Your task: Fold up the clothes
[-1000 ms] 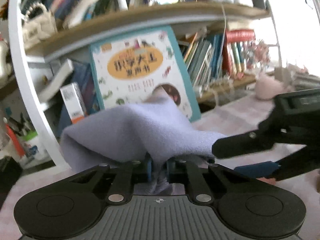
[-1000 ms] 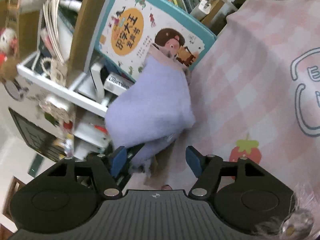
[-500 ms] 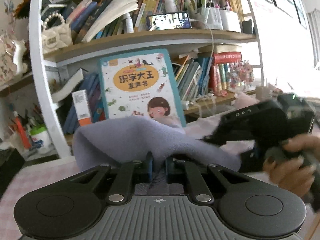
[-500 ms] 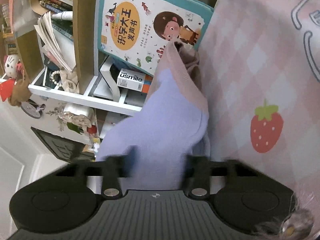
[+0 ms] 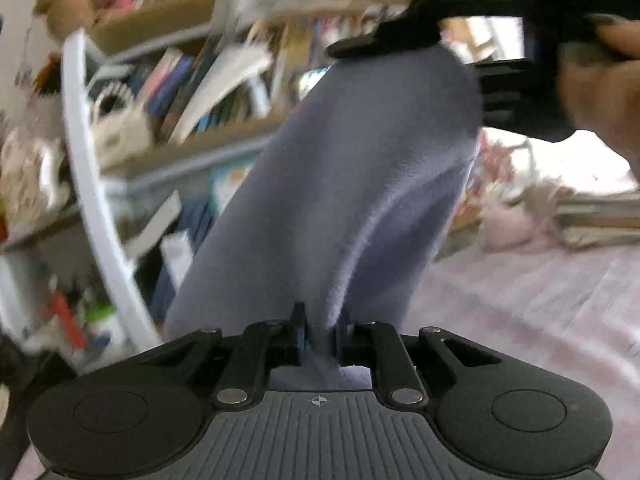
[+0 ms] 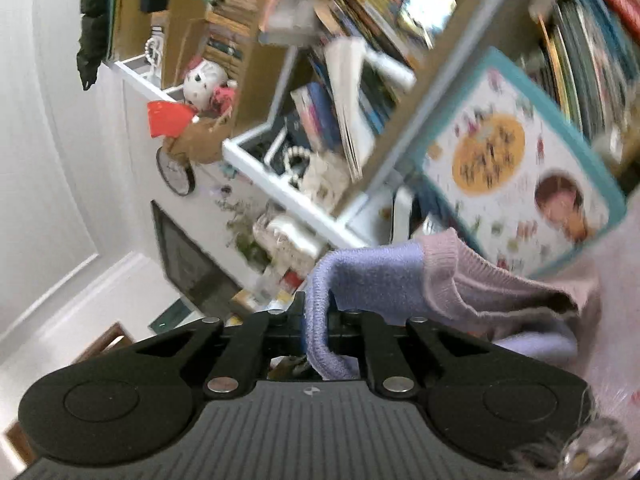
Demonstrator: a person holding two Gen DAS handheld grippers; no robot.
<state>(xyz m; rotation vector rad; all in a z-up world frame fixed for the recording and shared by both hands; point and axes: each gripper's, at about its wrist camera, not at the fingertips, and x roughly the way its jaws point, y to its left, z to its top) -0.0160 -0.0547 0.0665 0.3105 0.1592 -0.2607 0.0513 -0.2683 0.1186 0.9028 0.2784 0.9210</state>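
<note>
Between the left gripper's narrow jaws sits the soft lilac knitted garment with a pale pink cuff, stretching up to the right gripper, whose jaws also pinch its edge. Beyond both stands a cluttered wooden bookshelf.

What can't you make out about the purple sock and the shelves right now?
- Left wrist view: the sock hides the book cover behind it; shelves are motion-blurred.
- Right wrist view: the sock's toe end runs under the right gripper, out of sight.
- Book title: too blurred to read.
</note>
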